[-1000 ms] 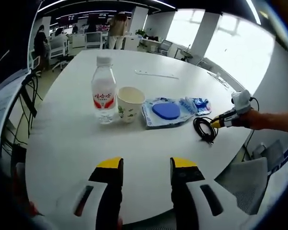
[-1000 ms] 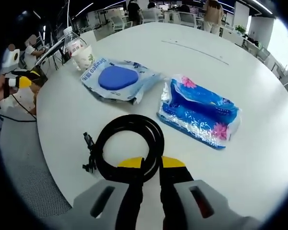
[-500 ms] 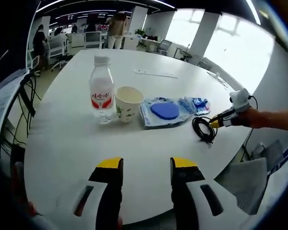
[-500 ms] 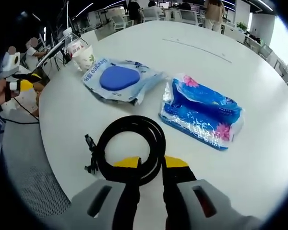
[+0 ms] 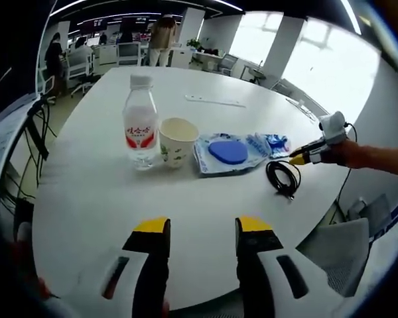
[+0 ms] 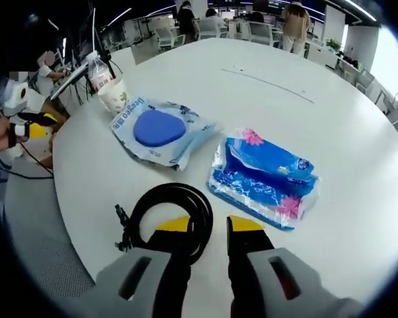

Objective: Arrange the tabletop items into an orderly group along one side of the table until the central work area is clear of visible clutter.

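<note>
- The right gripper (image 6: 207, 224) has its jaws parted with a clear gap, holding nothing; the coiled black cable (image 6: 166, 215) lies flat on the white table (image 6: 358, 165), its near arc just ahead of the left yellow tip and not between the jaws.
- Just beyond the right tip lies the blue tissue pack (image 6: 264, 177); beyond the coil, the plastic bag with a blue pad inside (image 6: 156, 130).
- Farthest along that line stand the paper cup (image 6: 114, 97) and, touching or nearly so, a water bottle (image 6: 99, 66), blurred here.
- The left gripper (image 5: 198, 226) hangs over bare table, jaws open and empty, well short of the row.
- Risk: the coil sits close to the table's rim, so a nudge from the left tip could push it off the edge.
- Closing on one strand only might, I judge, let the loops spring apart.
- A careless sweep toward the bottle could topple the cup.
</note>
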Available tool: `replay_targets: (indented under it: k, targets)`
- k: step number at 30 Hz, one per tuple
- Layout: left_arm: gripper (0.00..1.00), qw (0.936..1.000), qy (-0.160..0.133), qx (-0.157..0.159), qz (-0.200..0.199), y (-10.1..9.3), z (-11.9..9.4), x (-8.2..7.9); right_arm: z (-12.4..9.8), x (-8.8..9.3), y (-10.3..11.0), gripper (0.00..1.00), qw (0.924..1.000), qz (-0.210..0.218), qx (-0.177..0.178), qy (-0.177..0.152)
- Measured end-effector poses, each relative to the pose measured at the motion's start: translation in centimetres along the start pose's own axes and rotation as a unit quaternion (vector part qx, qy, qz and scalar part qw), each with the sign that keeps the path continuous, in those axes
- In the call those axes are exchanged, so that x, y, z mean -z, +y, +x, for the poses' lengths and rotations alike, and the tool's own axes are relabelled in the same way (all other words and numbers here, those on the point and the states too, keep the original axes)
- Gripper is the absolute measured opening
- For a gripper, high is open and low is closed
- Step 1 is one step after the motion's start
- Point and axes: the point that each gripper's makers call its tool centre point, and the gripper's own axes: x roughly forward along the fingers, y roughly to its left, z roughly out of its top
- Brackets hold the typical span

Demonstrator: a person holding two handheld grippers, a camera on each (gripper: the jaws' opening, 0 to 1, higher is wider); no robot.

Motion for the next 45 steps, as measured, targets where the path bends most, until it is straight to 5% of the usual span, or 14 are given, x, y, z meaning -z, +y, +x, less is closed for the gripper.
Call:
replay_targets:
  k: [21, 34, 45]
  targets:
    - [0.39, 0.9998, -0.008, -0.018, -0.010, 0.9, -1.1, -0.4, 1.0, -3.2, -5.2, 0.20, 0.9963, -0.073, 0.044, 0.013]
    - [0.39, 0.9993, -0.010, -0.030, -0.019, 1.5, -2.1, -0.5, 3.3, -2.9, -7.2, 0.23, 0.9915, -0.109, 0.046, 0.055]
    - [0.38, 0.9988, -0.010, -0.040, -0.027, 2.1, -2.6, -0.4, 4.8, -2.3, -6.8, 0.19, 0.9869, -0.138, 0.032, 0.078]
